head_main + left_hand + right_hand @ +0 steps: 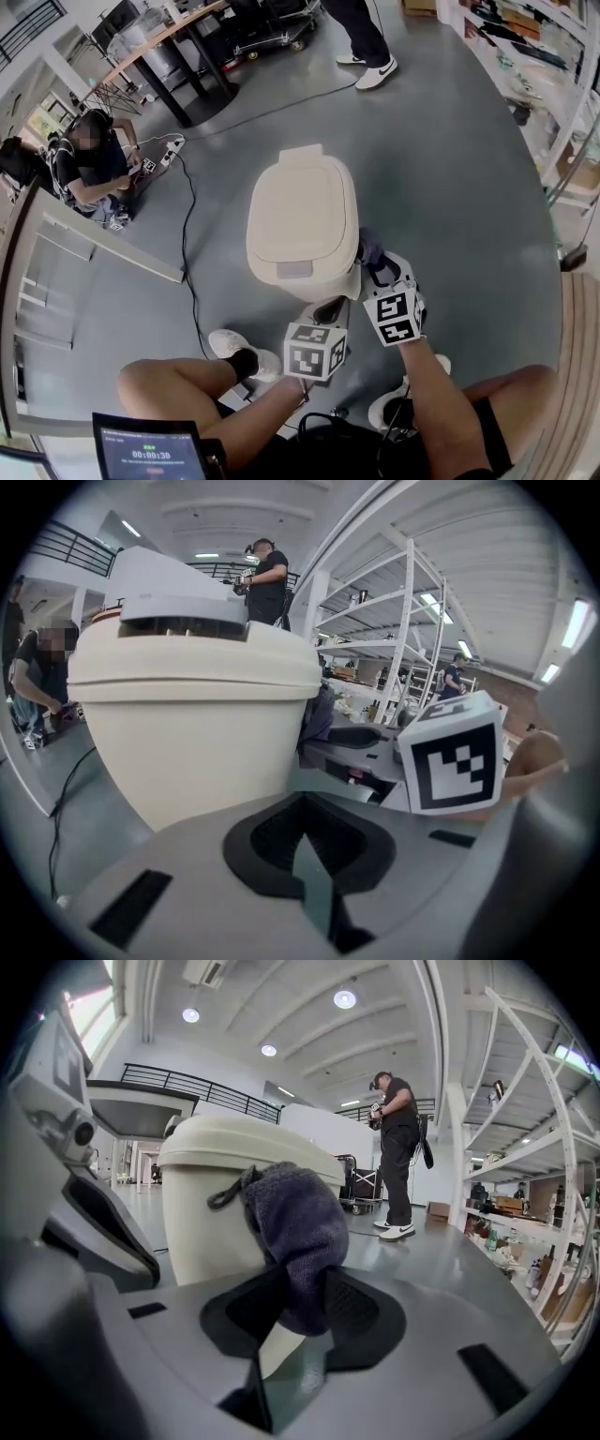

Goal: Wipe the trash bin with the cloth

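Note:
A cream trash bin (302,220) with its lid down stands on the grey floor in front of me. My right gripper (375,269) is at the bin's near right side, shut on a dark blue-grey cloth (368,247) that rests against the bin's wall. Seen from the right gripper view, the cloth (292,1230) bulges out of the right gripper (298,1290), with the bin (202,1206) just behind. My left gripper (328,307) hangs low by the bin's near base, shut and holding nothing. In the left gripper view, the left gripper (302,808) faces the bin (187,726), and the cloth (319,714) peeks past its right side.
A seated person (89,159) and black cables (187,234) are to the left. Another person (370,47) stands beyond the bin. Shelves (544,84) line the right side, a table (159,47) stands at the back left. My legs and shoes (234,347) are just below the bin.

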`<state>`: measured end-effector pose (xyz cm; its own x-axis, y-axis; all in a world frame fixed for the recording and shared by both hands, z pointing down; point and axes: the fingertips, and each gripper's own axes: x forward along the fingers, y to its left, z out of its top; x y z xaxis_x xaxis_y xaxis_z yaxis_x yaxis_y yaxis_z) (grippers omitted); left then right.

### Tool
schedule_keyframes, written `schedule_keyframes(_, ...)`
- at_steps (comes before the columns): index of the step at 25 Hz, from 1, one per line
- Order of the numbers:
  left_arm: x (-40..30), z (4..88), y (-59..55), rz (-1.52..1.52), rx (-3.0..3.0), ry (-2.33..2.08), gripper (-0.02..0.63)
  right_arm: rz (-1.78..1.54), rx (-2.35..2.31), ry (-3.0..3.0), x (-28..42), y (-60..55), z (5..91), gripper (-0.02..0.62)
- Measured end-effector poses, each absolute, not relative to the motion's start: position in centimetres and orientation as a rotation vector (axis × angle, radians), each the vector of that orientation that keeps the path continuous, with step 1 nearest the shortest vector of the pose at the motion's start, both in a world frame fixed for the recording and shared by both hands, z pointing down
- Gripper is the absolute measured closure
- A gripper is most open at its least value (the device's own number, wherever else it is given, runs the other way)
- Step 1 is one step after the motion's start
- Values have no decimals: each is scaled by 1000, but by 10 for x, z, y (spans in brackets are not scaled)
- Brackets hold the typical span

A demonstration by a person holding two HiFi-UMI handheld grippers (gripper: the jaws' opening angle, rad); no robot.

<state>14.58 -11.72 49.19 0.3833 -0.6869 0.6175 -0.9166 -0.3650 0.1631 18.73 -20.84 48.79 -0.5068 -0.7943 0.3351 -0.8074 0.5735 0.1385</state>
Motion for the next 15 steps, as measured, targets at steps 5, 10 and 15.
schedule_keyframes(5, 140, 516, -117, 655, 2116, -1347, 607, 18, 1259, -2441, 177, -210, 509, 480)
schedule_keyframes(10, 137, 525, -117, 674, 2096, -1344, 607, 20, 1184, -2434, 168, -203, 528, 480)
schedule_keyframes(15, 135, 532, -113, 694, 2083, -1341, 607, -20, 1124, -2397, 165, -195, 545, 480)
